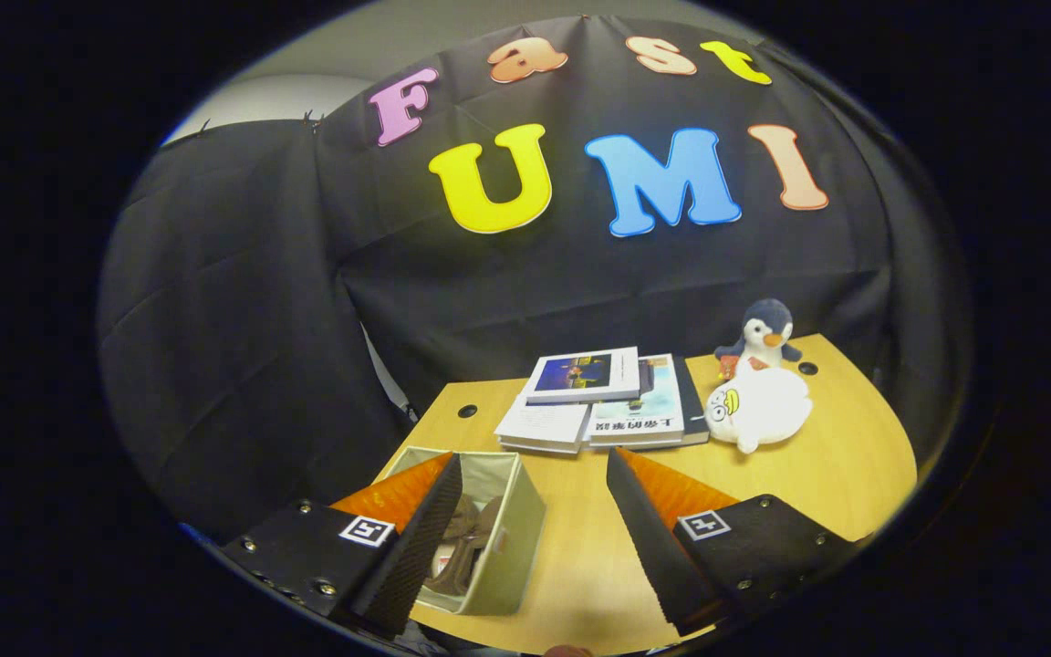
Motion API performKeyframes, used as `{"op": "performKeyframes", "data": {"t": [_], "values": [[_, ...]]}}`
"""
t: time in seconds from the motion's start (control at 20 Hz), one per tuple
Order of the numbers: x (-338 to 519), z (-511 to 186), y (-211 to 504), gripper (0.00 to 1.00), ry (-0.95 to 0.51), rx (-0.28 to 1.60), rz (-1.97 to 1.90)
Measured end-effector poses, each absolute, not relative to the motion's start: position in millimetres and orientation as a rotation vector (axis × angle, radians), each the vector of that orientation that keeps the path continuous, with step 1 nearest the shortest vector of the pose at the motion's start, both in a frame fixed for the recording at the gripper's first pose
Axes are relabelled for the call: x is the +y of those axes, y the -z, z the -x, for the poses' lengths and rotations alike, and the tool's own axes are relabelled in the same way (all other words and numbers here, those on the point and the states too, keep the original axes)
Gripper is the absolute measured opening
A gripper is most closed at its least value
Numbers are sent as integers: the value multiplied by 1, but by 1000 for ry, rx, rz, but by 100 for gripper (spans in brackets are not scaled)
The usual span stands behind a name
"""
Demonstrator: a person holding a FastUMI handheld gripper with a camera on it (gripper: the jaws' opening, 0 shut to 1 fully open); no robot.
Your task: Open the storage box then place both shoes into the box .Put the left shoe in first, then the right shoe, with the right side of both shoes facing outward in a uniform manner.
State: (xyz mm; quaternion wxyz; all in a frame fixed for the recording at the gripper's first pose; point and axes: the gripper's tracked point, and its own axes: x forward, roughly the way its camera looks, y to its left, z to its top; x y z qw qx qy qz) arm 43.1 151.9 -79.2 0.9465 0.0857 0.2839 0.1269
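Observation:
A pale fabric storage box (515, 547) stands open on the wooden table (836, 474), partly behind my left finger. Inside it lies a brown shoe (463, 543); I cannot tell whether a second shoe lies there too. My gripper (535, 470) hovers above the table, open wide, with nothing between its fingers. The left finger (425, 529) hangs over the box's near left part. The right finger (649, 529) is over bare table to the right of the box.
Beyond the fingers lies a stack of books (594, 401). To its right sit a white plush toy (758, 406) and a penguin plush (765, 336). Two cable holes (467, 411) pierce the tabletop. Black cloth walls the booth behind.

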Motion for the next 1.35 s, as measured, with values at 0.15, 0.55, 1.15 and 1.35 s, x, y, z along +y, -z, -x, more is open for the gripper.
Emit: {"op": "performKeyframes", "data": {"t": [0.15, 0.55, 1.15, 1.35], "values": [[107, -45, 55, 97, -224, 515, -134], [6, -39, 10, 97, -113, 339, -53], [-98, -5, -26, 97, 70, 145, 32], [-105, 1, -25, 97, 70, 139, 31]]}}
